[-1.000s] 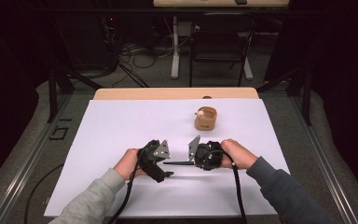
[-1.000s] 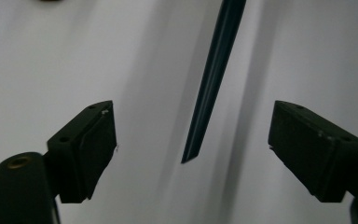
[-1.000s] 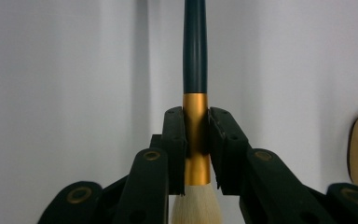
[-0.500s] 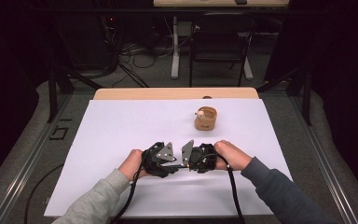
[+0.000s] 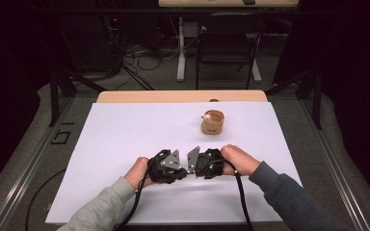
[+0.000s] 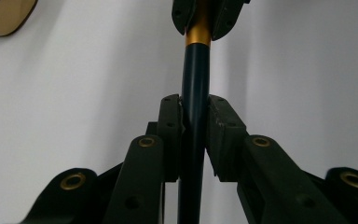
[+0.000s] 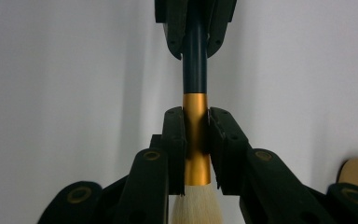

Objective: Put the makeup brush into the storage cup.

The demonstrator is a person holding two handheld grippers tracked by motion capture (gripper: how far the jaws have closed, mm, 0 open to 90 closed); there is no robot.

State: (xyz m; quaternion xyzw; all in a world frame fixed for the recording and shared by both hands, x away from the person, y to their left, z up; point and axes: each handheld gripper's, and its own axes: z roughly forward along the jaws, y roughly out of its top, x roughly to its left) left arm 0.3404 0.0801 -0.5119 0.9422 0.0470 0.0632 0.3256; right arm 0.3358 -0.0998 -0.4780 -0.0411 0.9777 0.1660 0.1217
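A brush with a dark blue handle (image 6: 195,70), a gold ferrule (image 7: 196,140) and pale bristles (image 7: 196,210) is held between both grippers near the table's front. My left gripper (image 6: 195,105) has just been closing and is now shut on the blue handle, pads pressed on both sides. My right gripper (image 7: 196,114) is shut on the gold ferrule. In the high view the left gripper (image 5: 183,172) and the right gripper (image 5: 191,171) point at each other, tips almost touching, and they hide the brush.
A small round wooden container (image 5: 212,122) stands on the white table cover (image 5: 125,134), beyond and right of the hands. A wooden strip (image 5: 180,96) runs along the far edge. A chair (image 5: 226,43) and cables lie past the table.
The two grippers have come closer together along the brush, covering the stretch of handle seen between them earlier. The left jaws have shut on the handle.
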